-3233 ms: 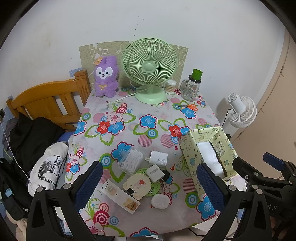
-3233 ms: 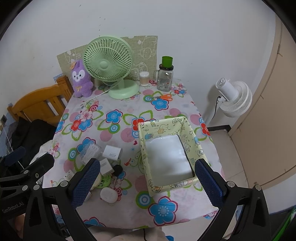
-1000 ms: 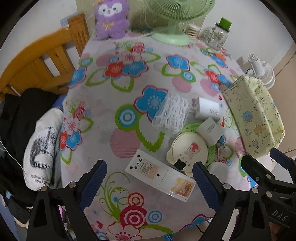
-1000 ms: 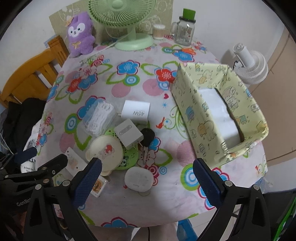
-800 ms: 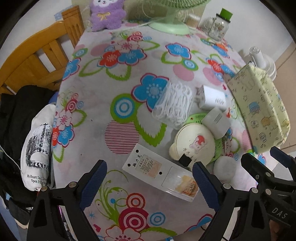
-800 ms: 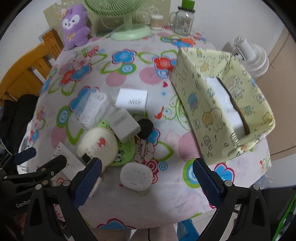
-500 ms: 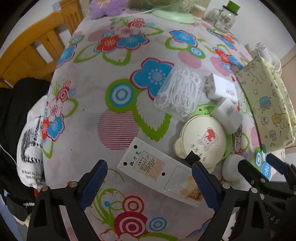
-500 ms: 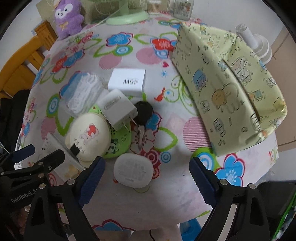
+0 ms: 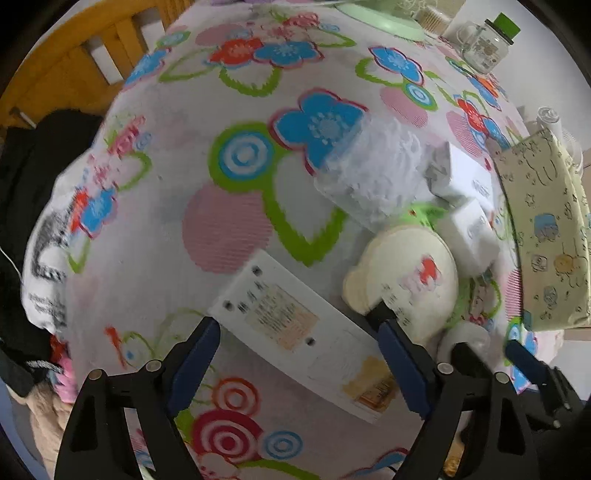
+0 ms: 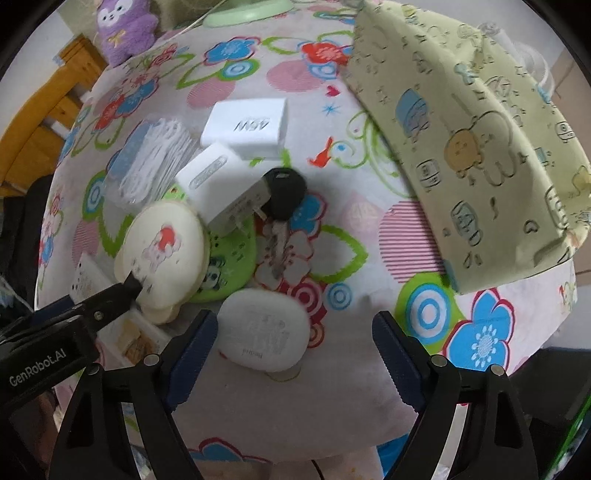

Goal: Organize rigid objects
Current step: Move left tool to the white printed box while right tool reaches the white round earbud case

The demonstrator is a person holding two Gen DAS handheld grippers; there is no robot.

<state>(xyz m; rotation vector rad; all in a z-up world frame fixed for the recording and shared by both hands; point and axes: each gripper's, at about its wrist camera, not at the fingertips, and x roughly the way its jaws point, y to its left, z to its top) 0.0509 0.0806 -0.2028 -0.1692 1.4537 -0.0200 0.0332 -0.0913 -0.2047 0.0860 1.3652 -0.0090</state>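
Observation:
My left gripper point(image 9: 299, 354) is open, its blue pads on either side of a long white power strip point(image 9: 295, 321) lying on the flowered tablecloth. My right gripper point(image 10: 291, 347) is open just above a rounded white case point(image 10: 264, 339). Beside these lie a cream round case point(image 10: 160, 251) on a green disc point(image 10: 231, 266), a white plug adapter point(image 10: 218, 184), a white 45W charger point(image 10: 245, 125), a black car key point(image 10: 282, 195) and a clear box of floss picks point(image 10: 155, 162). A yellow patterned fabric bin point(image 10: 465, 133) stands at the right.
A purple plush point(image 10: 125, 26) and a green fan base point(image 10: 251, 9) stand at the table's far side. A glass jar with green lid point(image 9: 484, 48) is far right. A wooden chair point(image 9: 74, 62) with dark clothes stands left of the table.
Both grippers have come down and closer to the table. The left now straddles the power strip; the right hovers over the white case. Nothing on the table has moved.

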